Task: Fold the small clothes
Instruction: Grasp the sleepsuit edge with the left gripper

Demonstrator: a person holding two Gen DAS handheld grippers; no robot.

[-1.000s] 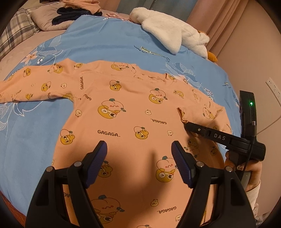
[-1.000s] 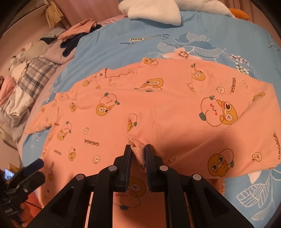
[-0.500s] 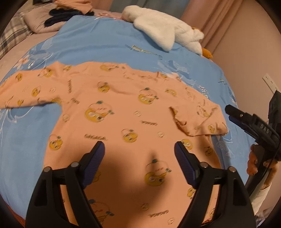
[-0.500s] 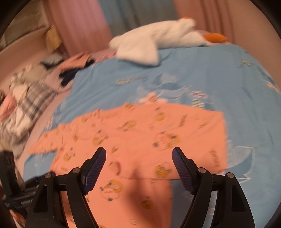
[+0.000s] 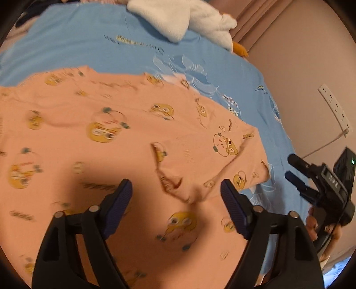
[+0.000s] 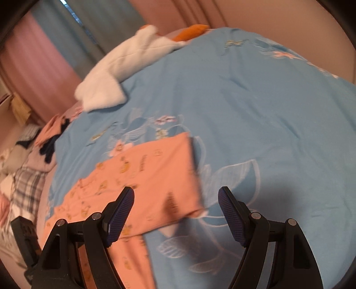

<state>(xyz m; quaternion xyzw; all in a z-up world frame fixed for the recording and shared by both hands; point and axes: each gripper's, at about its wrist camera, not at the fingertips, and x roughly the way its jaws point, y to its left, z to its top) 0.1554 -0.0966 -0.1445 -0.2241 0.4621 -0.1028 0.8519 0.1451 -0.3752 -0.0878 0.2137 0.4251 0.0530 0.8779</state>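
An orange long-sleeved shirt (image 5: 106, 155) (image 6: 151, 173) printed with yellow cartoon faces lies flat on a blue bedspread (image 5: 89, 44) (image 6: 267, 111). Its right sleeve (image 5: 211, 160) is folded inward across the body, with the cuff on the chest. My left gripper (image 5: 175, 186) hovers above that cuff with its jaws closing; the pads grip nothing and the cloth lies below them. My right gripper (image 6: 176, 192) stands open and empty over the shirt's right edge and the bare bedspread. The left wrist view shows it, gripper (image 5: 290, 166), off the shirt to the right, held by a hand.
A white plush duck (image 5: 178, 17) (image 6: 124, 66) with an orange beak lies at the far side of the bed. A pile of clothes (image 6: 49, 140) and plaid fabric (image 6: 24, 191) sit at the far left. A wall with a socket strip (image 5: 333, 106) stands right of the bed.
My right gripper let go of the sleeve cuff, opened wide and drew back to the right. The sleeve now lies folded on the shirt. My left gripper slid right towards the cuff.
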